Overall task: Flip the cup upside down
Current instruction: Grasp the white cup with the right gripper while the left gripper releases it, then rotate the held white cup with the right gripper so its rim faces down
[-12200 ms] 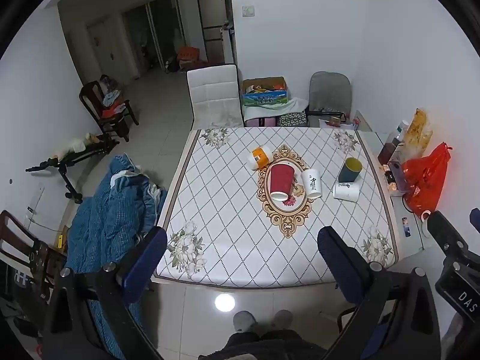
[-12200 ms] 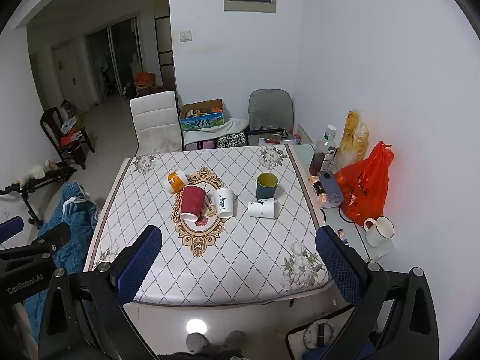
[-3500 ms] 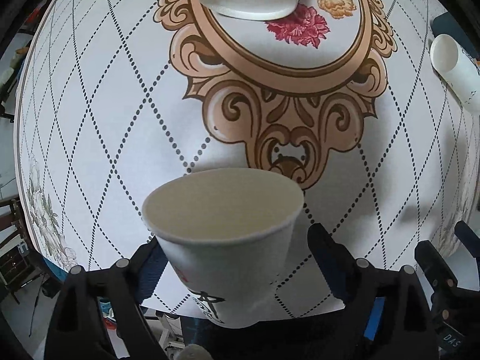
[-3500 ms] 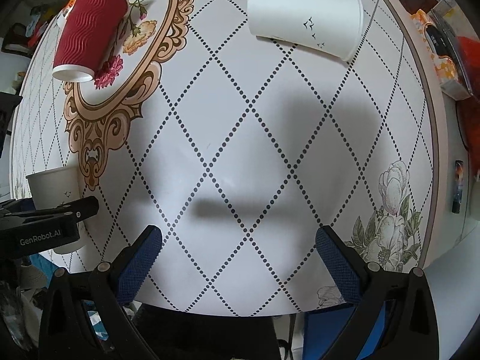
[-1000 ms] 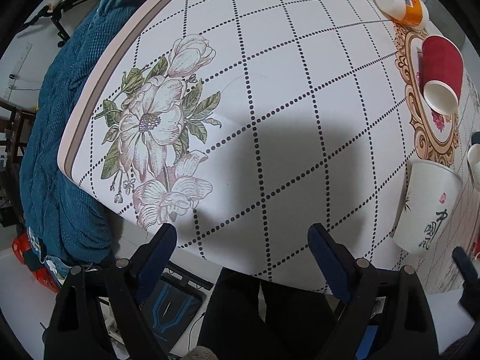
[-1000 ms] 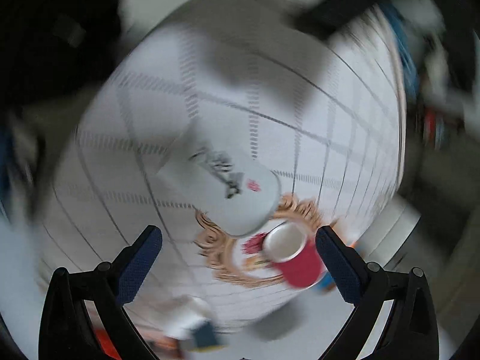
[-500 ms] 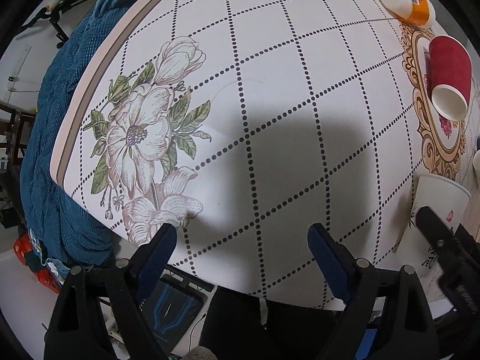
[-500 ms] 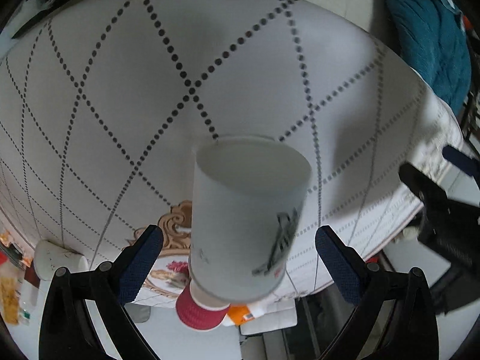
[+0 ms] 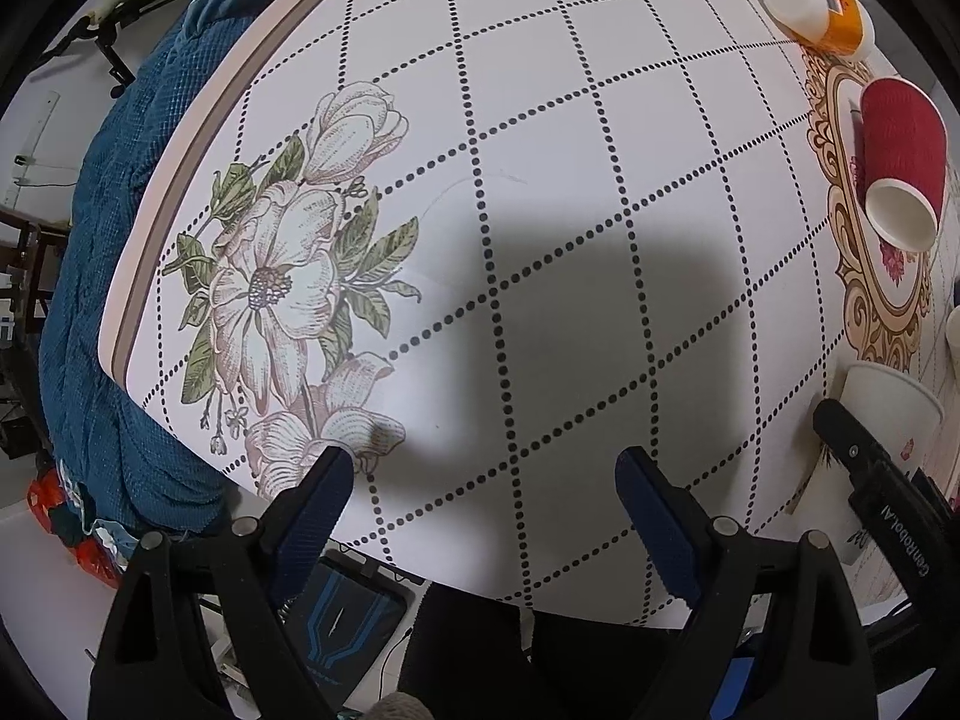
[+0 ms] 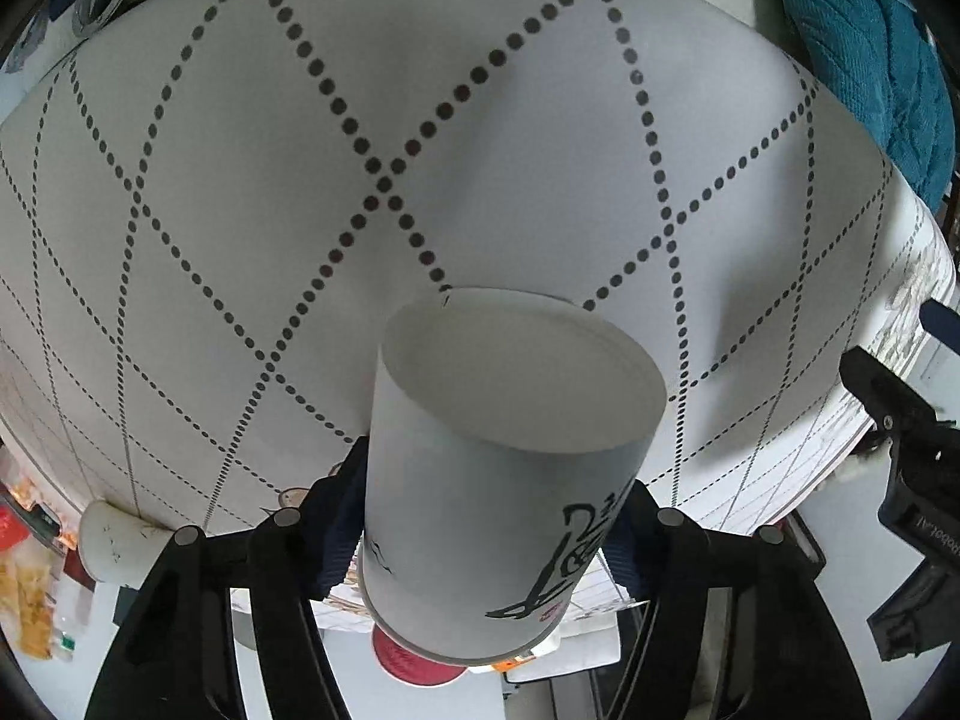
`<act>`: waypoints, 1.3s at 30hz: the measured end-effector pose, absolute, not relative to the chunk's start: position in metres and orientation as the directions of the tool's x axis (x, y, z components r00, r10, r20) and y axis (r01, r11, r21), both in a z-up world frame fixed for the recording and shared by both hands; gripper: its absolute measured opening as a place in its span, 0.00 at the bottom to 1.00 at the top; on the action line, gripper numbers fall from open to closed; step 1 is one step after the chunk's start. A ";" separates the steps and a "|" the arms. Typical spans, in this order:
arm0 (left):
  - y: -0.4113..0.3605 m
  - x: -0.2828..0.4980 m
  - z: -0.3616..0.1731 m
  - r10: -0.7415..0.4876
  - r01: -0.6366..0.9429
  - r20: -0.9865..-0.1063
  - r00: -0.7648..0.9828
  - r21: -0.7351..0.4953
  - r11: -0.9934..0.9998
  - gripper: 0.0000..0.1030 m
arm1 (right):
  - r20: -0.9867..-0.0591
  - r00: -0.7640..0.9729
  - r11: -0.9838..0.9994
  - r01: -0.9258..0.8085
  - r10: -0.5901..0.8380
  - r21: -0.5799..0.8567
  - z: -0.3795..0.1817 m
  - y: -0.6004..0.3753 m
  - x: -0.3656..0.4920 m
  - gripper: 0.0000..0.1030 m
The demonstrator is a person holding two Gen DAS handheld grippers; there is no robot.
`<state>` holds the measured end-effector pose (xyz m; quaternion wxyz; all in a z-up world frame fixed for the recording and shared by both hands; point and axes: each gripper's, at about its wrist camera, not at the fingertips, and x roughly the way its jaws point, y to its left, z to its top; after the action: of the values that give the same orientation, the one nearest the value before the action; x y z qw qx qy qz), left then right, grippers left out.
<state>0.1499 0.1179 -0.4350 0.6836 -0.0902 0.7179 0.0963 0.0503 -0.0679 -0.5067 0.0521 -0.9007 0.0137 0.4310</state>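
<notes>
A white paper cup (image 10: 504, 480) with black calligraphy fills the lower middle of the right wrist view, its flat base toward the camera and the tablecloth. My right gripper (image 10: 489, 516) is shut on it, fingers on both sides. The same cup (image 9: 888, 420) shows at the right edge of the left wrist view, with the right gripper's black body across it. My left gripper (image 9: 480, 486) is open and empty over the tablecloth (image 9: 540, 240) near the flower print.
A red ribbed cup (image 9: 900, 174) lies on its side on the gold medallion. An orange-and-white bottle (image 9: 816, 6) lies at the far end. A blue blanket (image 9: 120, 240) hangs beside the table's left edge. Another white cup (image 10: 120, 546) lies at lower left in the right wrist view.
My right gripper has closed on the white cup, which now fills more of its view. The left gripper has stayed almost still.
</notes>
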 end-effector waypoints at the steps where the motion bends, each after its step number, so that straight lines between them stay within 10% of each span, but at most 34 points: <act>1: 0.114 0.149 -0.433 0.002 -0.259 -0.999 -0.049 0.014 0.966 0.87 | -0.779 0.627 -0.993 -0.077 0.020 -0.087 -0.506 -0.066 0.051 0.66; 13: 0.115 0.146 -0.421 0.025 -0.241 -0.999 -0.036 0.033 0.970 0.87 | -0.811 0.536 -0.799 -0.581 -0.233 -0.155 -0.485 -0.023 0.063 0.66; 23: 0.118 0.152 -0.404 0.041 -0.223 -0.999 -0.019 0.044 0.974 0.87 | -0.865 0.183 -0.128 -0.982 -0.468 -0.138 -0.476 -0.002 0.132 0.66; 39: 0.095 0.141 -0.406 0.057 -0.166 -0.998 -0.027 0.061 0.984 0.87 | -0.850 -0.372 0.681 -0.732 -0.373 0.021 -0.495 -0.047 0.198 0.66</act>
<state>0.1409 0.0948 -0.4056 0.6964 -0.0384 0.7122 0.0801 0.1979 -0.0469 -0.4953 0.4426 -0.3439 0.8029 0.2027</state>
